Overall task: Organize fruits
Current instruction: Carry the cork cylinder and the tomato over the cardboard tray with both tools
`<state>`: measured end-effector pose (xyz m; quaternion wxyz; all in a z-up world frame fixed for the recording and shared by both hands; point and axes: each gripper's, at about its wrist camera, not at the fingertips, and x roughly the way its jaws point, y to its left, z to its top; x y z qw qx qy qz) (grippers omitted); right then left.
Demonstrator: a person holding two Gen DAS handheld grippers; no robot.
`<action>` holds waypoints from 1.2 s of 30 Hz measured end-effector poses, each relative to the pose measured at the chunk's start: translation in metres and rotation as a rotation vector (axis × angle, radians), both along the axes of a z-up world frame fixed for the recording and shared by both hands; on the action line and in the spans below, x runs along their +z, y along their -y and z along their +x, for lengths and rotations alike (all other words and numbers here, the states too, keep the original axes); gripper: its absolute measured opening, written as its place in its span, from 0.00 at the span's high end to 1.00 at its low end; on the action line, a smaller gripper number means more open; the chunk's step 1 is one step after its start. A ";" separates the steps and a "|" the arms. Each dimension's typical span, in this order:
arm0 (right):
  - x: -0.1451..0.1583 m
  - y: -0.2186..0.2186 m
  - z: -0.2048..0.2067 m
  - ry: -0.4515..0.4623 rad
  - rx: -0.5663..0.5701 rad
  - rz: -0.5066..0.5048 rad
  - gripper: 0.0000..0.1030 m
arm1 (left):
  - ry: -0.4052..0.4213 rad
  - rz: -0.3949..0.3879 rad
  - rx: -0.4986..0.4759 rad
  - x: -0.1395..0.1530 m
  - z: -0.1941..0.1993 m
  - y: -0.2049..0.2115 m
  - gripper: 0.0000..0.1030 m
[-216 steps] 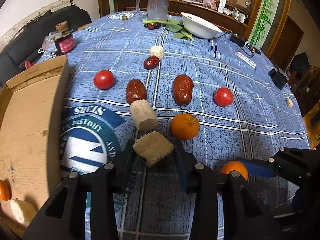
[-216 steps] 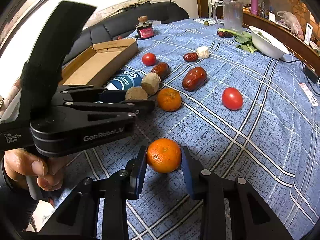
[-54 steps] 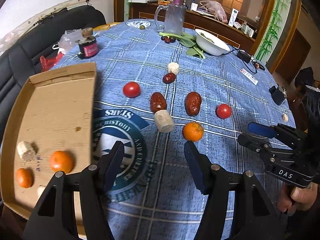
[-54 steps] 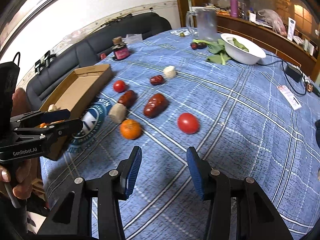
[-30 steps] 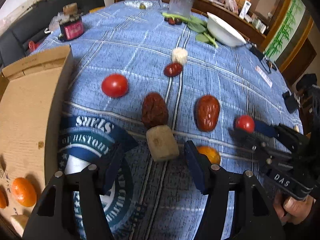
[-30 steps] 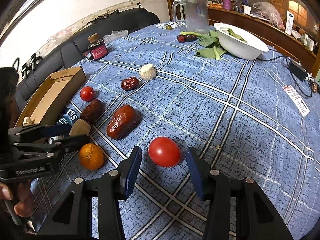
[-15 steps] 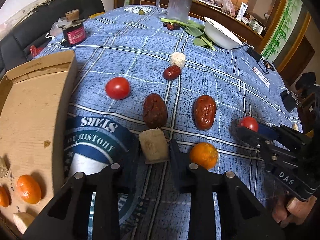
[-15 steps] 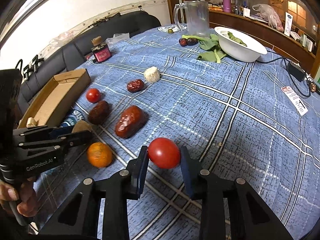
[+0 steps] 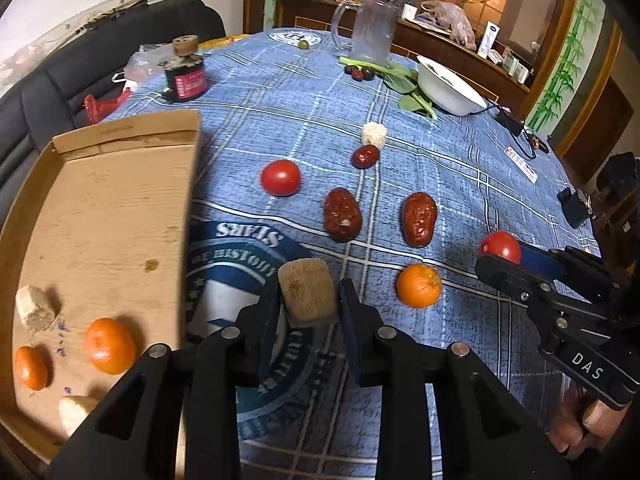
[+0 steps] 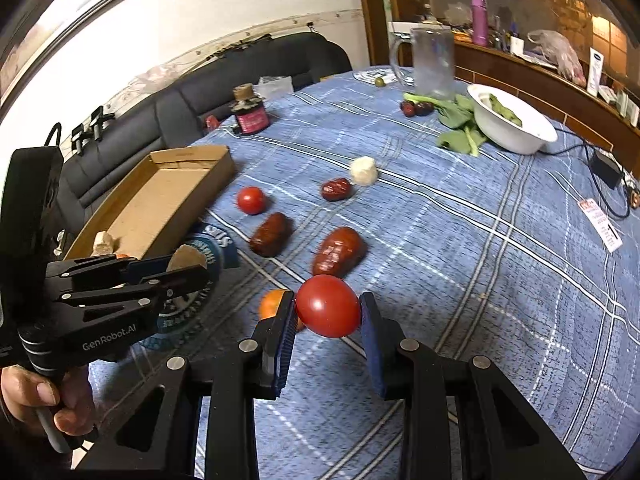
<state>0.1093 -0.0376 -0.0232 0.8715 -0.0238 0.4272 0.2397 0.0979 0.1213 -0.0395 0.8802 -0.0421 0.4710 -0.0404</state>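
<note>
My left gripper (image 9: 308,300) is shut on a tan root chunk (image 9: 307,291) and holds it above the blue tablecloth, just right of the cardboard box (image 9: 100,216). The box holds two oranges (image 9: 109,345) and pale chunks. My right gripper (image 10: 327,316) is shut on a red tomato (image 10: 328,306), lifted off the cloth. On the cloth lie an orange (image 9: 418,285), two large red dates (image 9: 342,214), a second tomato (image 9: 281,177), a small date (image 9: 365,156) and a white chunk (image 9: 374,133).
At the far side stand a glass jug (image 9: 368,36), a white bowl (image 9: 448,88) with greens, and a dark jar (image 9: 185,76). A black sofa (image 10: 224,80) runs along the left. Cables and a paper tag (image 10: 600,220) lie at the right.
Both grippers have risen with their loads: the left lifted the tan chunk toward the box side, the right lifted the tomato off the cloth.
</note>
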 end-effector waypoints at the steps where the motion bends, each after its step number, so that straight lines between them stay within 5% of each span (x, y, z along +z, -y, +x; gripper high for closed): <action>1: 0.002 -0.003 -0.002 0.003 0.007 0.000 0.69 | 0.002 0.000 0.005 0.001 -0.001 -0.003 0.74; 36: 0.022 -0.128 -0.023 0.042 0.230 -0.016 0.70 | 0.056 0.005 0.165 0.019 -0.036 -0.105 0.74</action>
